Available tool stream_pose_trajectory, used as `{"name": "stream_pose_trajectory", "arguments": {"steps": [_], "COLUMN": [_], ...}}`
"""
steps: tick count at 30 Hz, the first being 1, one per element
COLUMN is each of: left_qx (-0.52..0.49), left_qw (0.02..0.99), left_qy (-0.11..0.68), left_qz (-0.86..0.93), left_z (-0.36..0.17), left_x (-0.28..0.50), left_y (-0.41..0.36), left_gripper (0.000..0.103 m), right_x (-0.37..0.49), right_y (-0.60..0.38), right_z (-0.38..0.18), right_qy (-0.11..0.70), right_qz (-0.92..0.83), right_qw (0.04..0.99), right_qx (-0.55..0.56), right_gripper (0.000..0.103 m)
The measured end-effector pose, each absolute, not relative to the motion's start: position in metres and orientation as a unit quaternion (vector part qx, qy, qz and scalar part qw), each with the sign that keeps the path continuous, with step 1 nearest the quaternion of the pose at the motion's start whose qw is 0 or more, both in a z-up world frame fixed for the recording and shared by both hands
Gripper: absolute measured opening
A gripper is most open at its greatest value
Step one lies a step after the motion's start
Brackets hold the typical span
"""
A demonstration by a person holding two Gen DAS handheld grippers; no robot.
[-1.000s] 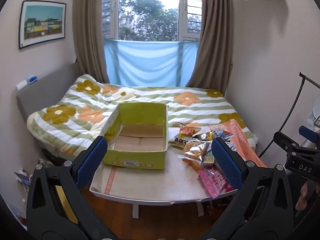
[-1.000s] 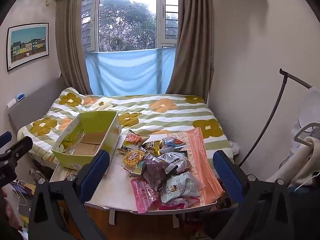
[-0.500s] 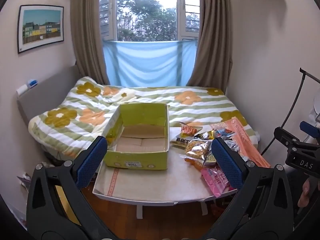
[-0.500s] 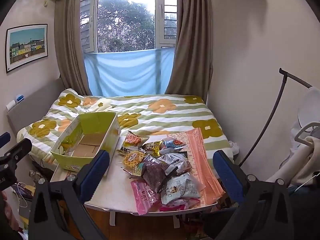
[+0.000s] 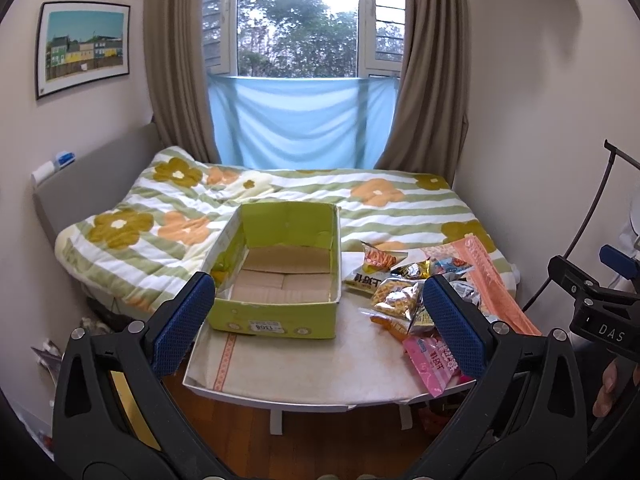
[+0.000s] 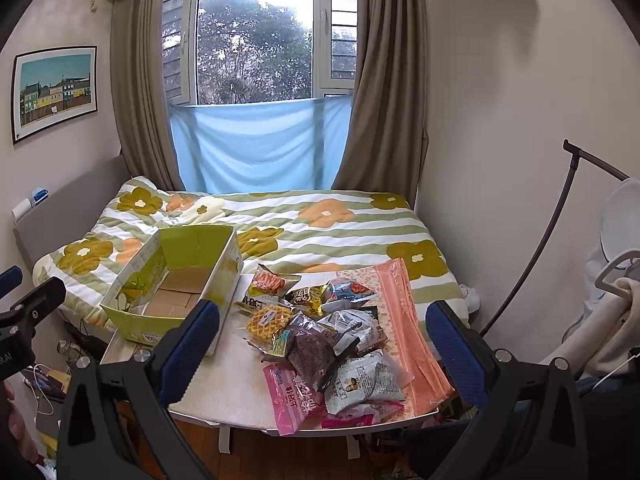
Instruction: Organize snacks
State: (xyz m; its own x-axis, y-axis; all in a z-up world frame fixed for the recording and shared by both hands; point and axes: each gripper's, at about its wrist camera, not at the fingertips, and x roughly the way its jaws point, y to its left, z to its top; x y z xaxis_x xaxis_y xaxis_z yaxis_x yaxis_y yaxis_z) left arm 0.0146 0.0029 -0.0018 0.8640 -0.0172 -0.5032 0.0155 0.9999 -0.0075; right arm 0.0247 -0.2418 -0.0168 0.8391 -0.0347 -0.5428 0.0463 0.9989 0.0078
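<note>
An empty green cardboard box [image 5: 280,276] [image 6: 176,284] stands on the left half of a small white table [image 5: 304,364] [image 6: 236,380]. A heap of several snack packets [image 6: 320,332] [image 5: 404,300] lies on the right half, with a pink packet [image 6: 296,400] [image 5: 434,362] at the front edge. My left gripper [image 5: 316,316] hangs open in front of the table, short of the box. My right gripper [image 6: 322,340] is open too, held back from the snack heap. Neither holds anything.
A bed with a flowered striped quilt [image 5: 360,204] lies right behind the table. A pink cloth [image 6: 404,320] covers the table's right edge. Walls close in left and right; a dark stand pole [image 6: 552,232] leans at the right. Clutter sits on the wooden floor at the left [image 6: 44,384].
Both grippers have drifted slightly; the table and box sit a little higher and farther in the views. Nothing was grasped or moved.
</note>
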Motion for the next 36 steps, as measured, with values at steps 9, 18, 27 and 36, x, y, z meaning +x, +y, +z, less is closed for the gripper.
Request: {"name": "stream_pose_trajectory", "arguments": {"steps": [9,18,27,36], "left_qx": [-0.006,-0.004,-0.004,-0.003], "left_qw": [0.965,0.965,0.964,0.963], "left_qy": [0.262,0.263,0.265,0.270], "left_qz": [-0.008,-0.008,-0.010,-0.013], "left_z": [-0.002,-0.002,-0.004,-0.007], "left_x": [0.019,0.022,0.019,0.020], "left_y": [0.007,0.008,0.010,0.013], "left_gripper": [0.103,0.103,0.103,0.103], "right_x": [0.034,0.034,0.035,0.034], "right_y": [-0.239,-0.237,-0.234,-0.234], "right_z": [-0.016,-0.018,-0.018,-0.019], "right_qy": [0.279,0.279,0.277,0.278], "right_qz": [-0.019,-0.020,-0.021,-0.021], "right_qw": [0.960,0.960,0.961,0.960], "right_qx": [0.013,0.015,0.014,0.014], "right_gripper": [0.103,0.103,0.103,0.103]}}
